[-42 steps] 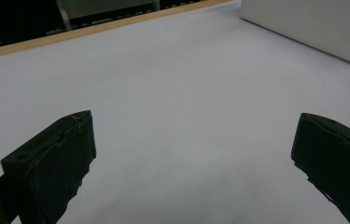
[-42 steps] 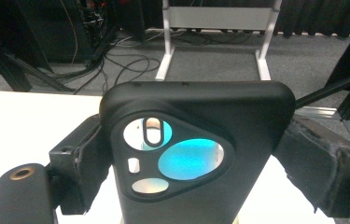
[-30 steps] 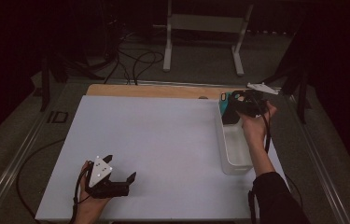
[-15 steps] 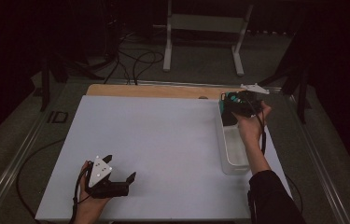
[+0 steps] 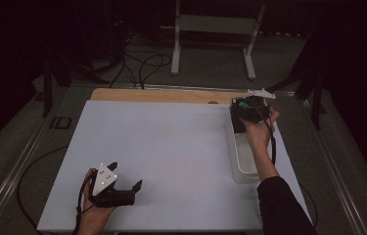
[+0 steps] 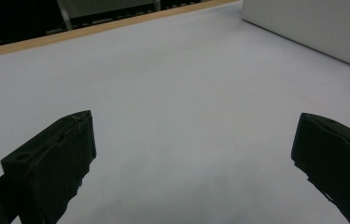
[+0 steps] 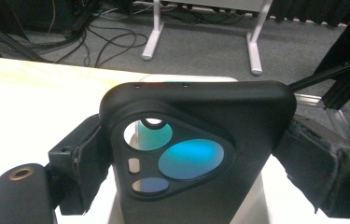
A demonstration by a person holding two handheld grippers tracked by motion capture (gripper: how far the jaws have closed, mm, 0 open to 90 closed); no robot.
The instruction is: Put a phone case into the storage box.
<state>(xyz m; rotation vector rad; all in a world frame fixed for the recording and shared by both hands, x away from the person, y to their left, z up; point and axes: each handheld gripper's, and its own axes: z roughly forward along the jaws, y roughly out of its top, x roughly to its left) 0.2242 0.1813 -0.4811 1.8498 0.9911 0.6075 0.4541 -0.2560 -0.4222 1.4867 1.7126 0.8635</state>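
The right claw [image 7: 191, 154] is gripping a black phone case [image 7: 196, 140] between its two jaws, which are pressing against the case's left and right edges; in the right gripper view the case is standing upright, its camera cutout with teal-tinted openings facing the lens. In the high view this right claw [image 5: 250, 108] is hovering over the far end of the clear plastic bin [image 5: 243, 156], with the person's right hand [image 5: 258, 128] wrapped around it from behind. The white counter [image 5: 171, 156] is taking up most of the high view, with a strip of bare wood [image 5: 161, 95] running along its far edge. The bin is sitting along the counter's right side, its long axis running front to back. The left claw [image 5: 122, 188] is resting near the counter's front left corner, held in the person's left hand [image 5: 95, 208], well apart from the bin and the case. In the left gripper view the left claw's jaws are standing wide apart with nothing between them, just white counter surface, and a corner of the bin [image 6: 312, 23] is showing at the upper right.
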